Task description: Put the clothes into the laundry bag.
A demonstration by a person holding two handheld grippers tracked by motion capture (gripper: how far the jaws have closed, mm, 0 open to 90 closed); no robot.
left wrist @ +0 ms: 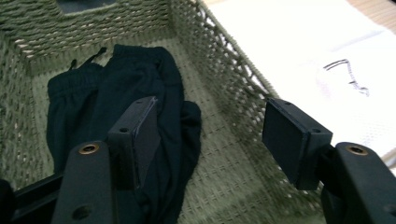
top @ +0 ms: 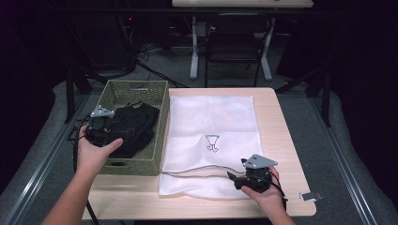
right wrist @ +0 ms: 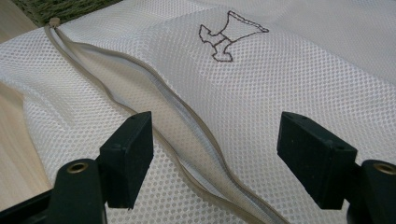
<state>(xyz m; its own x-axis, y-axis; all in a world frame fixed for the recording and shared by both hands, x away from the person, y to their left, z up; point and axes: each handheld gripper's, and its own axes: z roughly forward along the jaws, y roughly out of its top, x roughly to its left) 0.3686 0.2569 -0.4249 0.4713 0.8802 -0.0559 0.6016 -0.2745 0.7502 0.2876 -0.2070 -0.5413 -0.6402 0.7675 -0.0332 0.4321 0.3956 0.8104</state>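
Black crumpled garment [left wrist: 135,121] lay in the woven green basket [top: 162,136], just under our left gripper [left wrist: 212,135], jaws wide, empty. Right gripper [right wrist: 215,161], also wide, hovered over the white mesh laundry bag's [right wrist: 299,84] zipper opening [right wrist: 187,126]. Best bet: grab thick folds, not basket weave.

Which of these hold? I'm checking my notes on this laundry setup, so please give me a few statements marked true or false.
1. The black garment lies inside the green woven basket. True.
2. The white mesh laundry bag is zipped fully shut. False: its zipper gapes open.
3. The left gripper is clamped on the garment. False: its jaws stand apart above it.
4. The right gripper hovers open over the bag's zipper. True.
5. The basket sits to the right of the bag. False: it sits to its left.
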